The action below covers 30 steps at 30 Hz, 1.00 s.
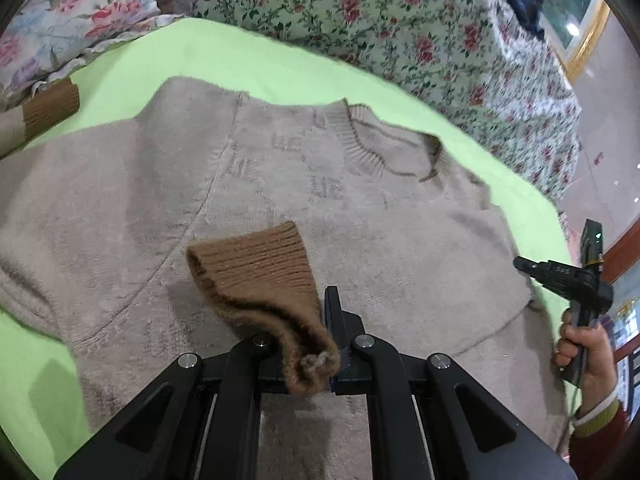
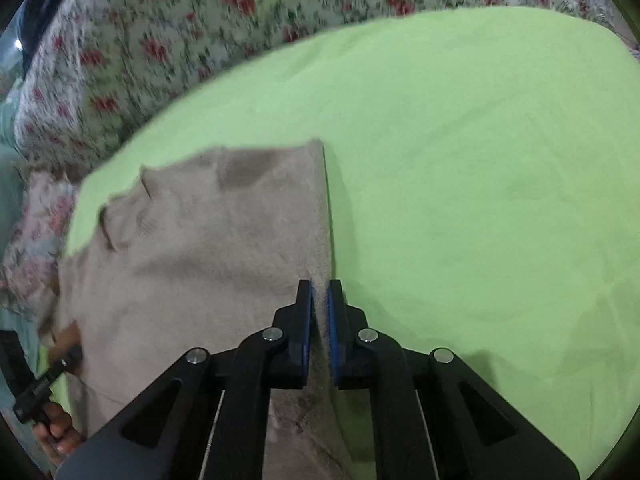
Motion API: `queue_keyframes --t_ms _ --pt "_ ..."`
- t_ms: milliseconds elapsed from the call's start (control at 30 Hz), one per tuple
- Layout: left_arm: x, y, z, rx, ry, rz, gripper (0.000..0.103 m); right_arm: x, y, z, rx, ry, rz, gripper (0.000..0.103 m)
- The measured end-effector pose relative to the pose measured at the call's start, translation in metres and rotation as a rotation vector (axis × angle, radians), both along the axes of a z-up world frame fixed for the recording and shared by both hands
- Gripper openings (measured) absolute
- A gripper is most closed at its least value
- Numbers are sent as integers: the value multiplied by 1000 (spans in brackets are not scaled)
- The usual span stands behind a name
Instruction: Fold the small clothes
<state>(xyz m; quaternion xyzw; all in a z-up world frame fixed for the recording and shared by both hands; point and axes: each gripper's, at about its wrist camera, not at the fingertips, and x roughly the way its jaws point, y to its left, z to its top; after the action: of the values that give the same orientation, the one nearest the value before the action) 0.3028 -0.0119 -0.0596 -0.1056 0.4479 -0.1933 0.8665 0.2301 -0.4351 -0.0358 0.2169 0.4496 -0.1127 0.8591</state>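
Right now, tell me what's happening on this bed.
A person is folding a fuzzy beige knit sweater spread on a lime green sheet. The left gripper is shut on the sweater's brown ribbed cuff, holding that sleeve end over the chest. The right gripper sits at the sweater's right side edge, fingers nearly closed around the fabric fold. The other brown cuff lies out to the left, not yet folded in.

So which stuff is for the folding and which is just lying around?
For the folding:
beige sweater
its brown cuff, pinched by the left gripper
right gripper, over the sweater's edge

Just lying around:
flowery bedding
flowery pillow
green sheet underneath
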Motion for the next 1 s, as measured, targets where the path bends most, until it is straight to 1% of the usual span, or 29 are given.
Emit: queue_keyframes --t_ms 33,67,133,167,200,233,267,300,333,367,400,433,467,533,600,667,733,800,867,967,1000 --pt "1 0 -2 -2 7 0 8 -4 1 1 -14 -1 -20 10" --pt "0 2 -2 -10 8 1 8 -7 3 5 -38 -9 -36 15" --pt "-1 4 -1 -15 5 5 9 -16 16 20 -98 -55 -53 15" --pt "-2 5 -1 -16 5 8 9 -20 26 26 -92 -95 -23 18" --pt "-2 5 -2 -15 7 9 9 -22 35 27 -71 -118 18 26" --pt "-2 5 -2 -13 7 9 10 -20 44 25 -38 -122 65 31" --pt "-3 6 -2 -11 8 9 10 -17 52 18 -12 -96 101 37" --pt "-4 8 -2 -8 9 11 12 -15 56 11 -13 -64 111 38" --pt "-5 11 -1 -6 9 17 14 -12 57 4 -38 -27 103 37" --pt "-8 17 0 -6 6 22 14 -13 52 -3 -58 -5 82 33" --pt "-12 23 2 -1 2 29 15 -17 44 -5 -22 -18 61 31" --pt "-14 28 3 5 0 34 16 -23 36 -3 19 -32 31 31" --pt "-18 38 4 17 -1 48 16 -27 34 1 31 -40 11 33" --pt "-24 53 8 33 -9 71 16 -38 37 13 22 -64 -9 35" --pt "-31 71 18 69 -37 99 14 -49 49 22 35 -90 8 45" --pt "-34 87 29 99 -67 120 15 -61 63 27 61 -105 47 48" --pt "-32 102 41 143 -102 143 25 -67 85 26 84 -106 100 50" --pt "-25 117 55 218 -143 185 52 -75 100 25 108 -101 143 53" --pt "-11 133 66 294 -177 230 60 -81 115 21 131 -95 172 54" --pt "19 145 72 387 -182 244 65 -87 133 15 174 -86 208 56" --pt "34 150 72 441 -181 250 67 -87 139 13 189 -80 215 56"
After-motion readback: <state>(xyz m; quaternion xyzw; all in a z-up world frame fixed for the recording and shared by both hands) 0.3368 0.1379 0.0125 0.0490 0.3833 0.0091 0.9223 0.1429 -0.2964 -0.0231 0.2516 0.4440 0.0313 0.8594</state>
